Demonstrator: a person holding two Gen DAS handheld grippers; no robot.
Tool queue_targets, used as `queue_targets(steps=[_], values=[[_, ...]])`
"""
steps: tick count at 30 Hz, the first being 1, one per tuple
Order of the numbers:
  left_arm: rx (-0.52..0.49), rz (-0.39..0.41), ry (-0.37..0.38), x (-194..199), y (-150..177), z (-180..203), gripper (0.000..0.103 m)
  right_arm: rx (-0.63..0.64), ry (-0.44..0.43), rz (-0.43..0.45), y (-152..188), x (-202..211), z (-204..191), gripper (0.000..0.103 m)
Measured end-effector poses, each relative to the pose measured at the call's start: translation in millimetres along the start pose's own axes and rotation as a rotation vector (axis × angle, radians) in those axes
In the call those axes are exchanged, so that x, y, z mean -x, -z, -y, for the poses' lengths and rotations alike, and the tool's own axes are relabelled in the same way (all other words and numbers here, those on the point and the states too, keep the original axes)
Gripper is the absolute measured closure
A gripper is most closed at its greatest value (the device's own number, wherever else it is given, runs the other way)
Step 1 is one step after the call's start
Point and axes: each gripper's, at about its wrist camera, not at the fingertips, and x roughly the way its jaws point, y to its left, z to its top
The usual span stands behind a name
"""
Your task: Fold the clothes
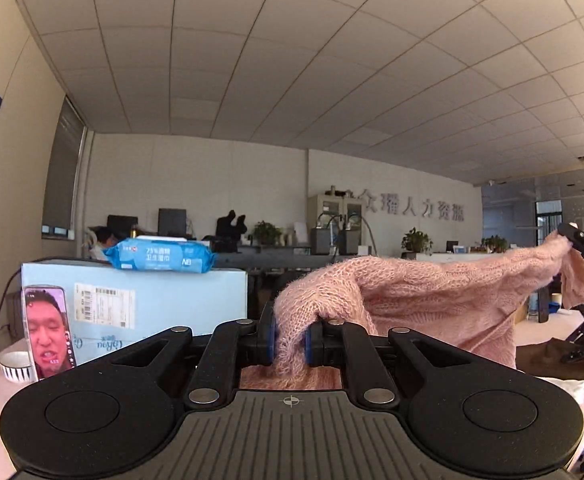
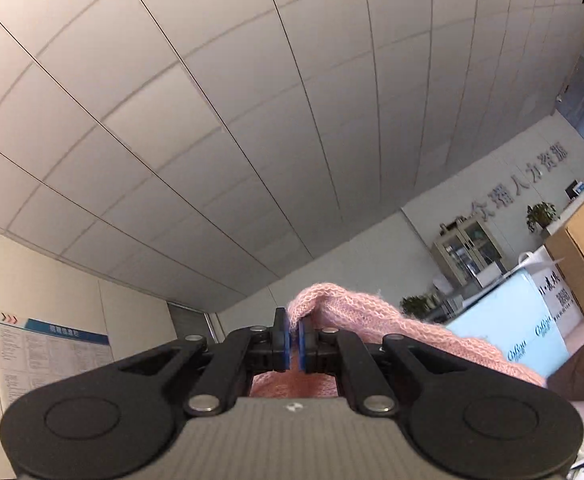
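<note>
**Sweater up off the worktop, pinched at both ends**

Left tongs (image 1: pixel 291 340) clamped on one edge of the pink sweater (image 1: pixel 432 292); right tongs (image 2: pixel 291 340) clamped on another edge. From the left view, the knit spans between them in the air, sagging mid-span. Probably lifted this way so the sweater hangs flat before laying it down for a fold. Which edges are held (hem or shoulders) is hard to tell. Box (image 1: pixel 152 300) and phone (image 1: pixel 48 332) sit far left, clear of the cloth.
</note>
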Motion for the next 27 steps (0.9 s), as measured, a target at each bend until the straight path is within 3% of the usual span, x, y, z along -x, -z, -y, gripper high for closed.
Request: queue_targets(steps=[2,4,7,9,11,12,13,14,16,18,19,21,23,25,27], values=[[0.022,-0.053,0.023,-1,0,-1,0.089,0.013,0.05,-0.046,4,-12,0,0.099],[0.048,-0.114,0.001,-21,7,-10,0.089,0.009,0.119,-0.153,17,-43,7,0.099],[0.165,-0.3,-0.054,-86,38,-45,0.088,-0.003,0.215,-0.38,60,-110,27,0.098],[0.295,-0.486,-0.1,-142,76,-80,0.085,0.02,0.255,-0.549,104,-160,46,0.096],[0.399,-0.627,-0.17,-187,111,-112,0.077,0.08,0.289,-0.729,151,-199,63,0.091],[0.431,-0.652,-0.198,-197,120,-122,0.073,0.111,0.324,-0.84,178,-219,72,0.088],[0.52,-0.668,-0.266,-204,135,-142,0.071,0.114,0.345,-0.905,193,-227,77,0.086],[0.565,-0.669,-0.287,-206,140,-154,0.068,0.098,0.351,-0.957,202,-231,83,0.082],[0.642,-0.639,-0.279,-197,143,-172,0.063,0.08,0.311,-0.935,203,-220,87,0.067],[0.699,-0.583,-0.255,-177,141,-187,0.049,0.074,0.229,-0.853,180,-190,91,0.034],[0.714,-0.538,-0.251,-155,138,-195,0.044,0.077,0.206,-0.832,170,-177,90,0.031],[0.72,-0.482,-0.279,-126,134,-205,0.026,0.099,0.139,-0.796,145,-137,93,0.019],[0.76,-0.429,-0.389,-85,132,-221,0.021,0.095,0.045,-0.8,131,-98,92,0.014],[0.81,-0.421,-0.455,-51,136,-229,0.021,0.041,0.013,-0.825,126,-70,93,0.014],[0.868,-0.451,-0.41,-19,146,-227,0.021,-0.115,0.054,-0.868,130,-45,104,0.018]])
